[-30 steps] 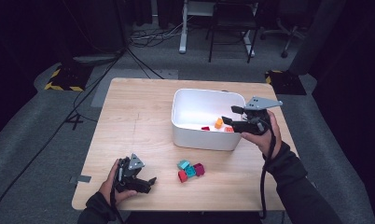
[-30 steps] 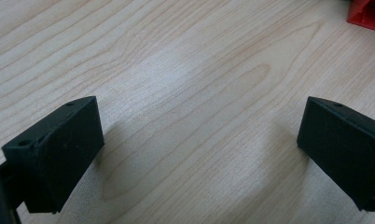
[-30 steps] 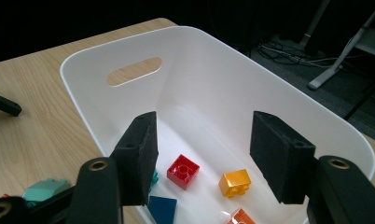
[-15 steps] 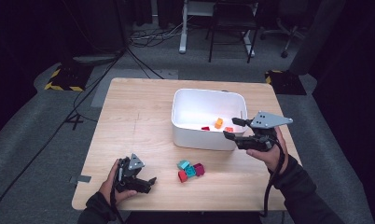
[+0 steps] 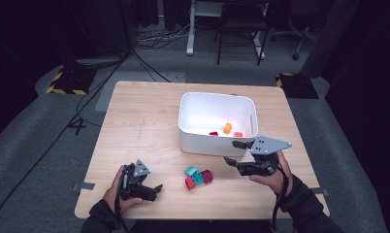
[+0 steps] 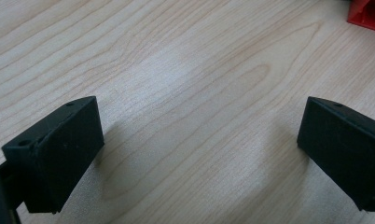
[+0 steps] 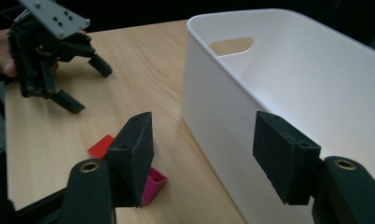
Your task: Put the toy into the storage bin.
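The right hand-held gripper (image 5: 234, 153), empty with jaws just opening, hangs beside the bin (image 5: 217, 144); the left hand-held gripper (image 5: 152, 190) rests released. The blocks (image 5: 198, 177) sit clustered on the table (image 5: 135, 126), so a grab may knock neighbours aside.

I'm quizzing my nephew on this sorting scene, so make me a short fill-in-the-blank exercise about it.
1. The small blocks on the table lie in front of the white ____.
2. The right gripper has nothing between its jaws, so it is ____.
3. The left gripper rests near the table's ____ edge.

Missing words: bin; open; front
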{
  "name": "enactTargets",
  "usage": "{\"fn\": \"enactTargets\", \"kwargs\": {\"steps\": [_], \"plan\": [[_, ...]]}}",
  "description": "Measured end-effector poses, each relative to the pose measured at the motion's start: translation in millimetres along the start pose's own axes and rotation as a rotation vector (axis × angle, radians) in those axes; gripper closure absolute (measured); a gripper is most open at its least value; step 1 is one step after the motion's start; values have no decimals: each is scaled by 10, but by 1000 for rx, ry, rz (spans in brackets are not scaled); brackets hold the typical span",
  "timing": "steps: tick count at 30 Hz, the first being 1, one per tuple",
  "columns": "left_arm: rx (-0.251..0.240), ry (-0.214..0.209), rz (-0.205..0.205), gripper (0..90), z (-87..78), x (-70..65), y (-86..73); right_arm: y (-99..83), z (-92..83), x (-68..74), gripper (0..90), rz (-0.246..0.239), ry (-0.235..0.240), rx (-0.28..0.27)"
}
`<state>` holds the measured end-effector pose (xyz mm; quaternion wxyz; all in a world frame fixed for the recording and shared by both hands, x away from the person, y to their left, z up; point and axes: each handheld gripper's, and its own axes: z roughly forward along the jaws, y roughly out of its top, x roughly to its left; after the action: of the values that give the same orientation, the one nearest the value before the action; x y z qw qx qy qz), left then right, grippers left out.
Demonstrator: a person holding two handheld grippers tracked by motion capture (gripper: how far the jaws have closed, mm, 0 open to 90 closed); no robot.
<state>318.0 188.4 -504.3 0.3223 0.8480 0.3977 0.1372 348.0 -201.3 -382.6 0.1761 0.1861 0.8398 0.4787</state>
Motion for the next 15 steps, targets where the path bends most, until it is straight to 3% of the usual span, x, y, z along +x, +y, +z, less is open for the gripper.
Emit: {"fn": "enactTargets", "kwargs": {"steps": [9,15], "plan": [[0,0,0,5,0,0,0,-276,299,190,387,-24,70,68],[0,0,0,5,0,0,0,-443,487,235,377,12,106,95]]}}
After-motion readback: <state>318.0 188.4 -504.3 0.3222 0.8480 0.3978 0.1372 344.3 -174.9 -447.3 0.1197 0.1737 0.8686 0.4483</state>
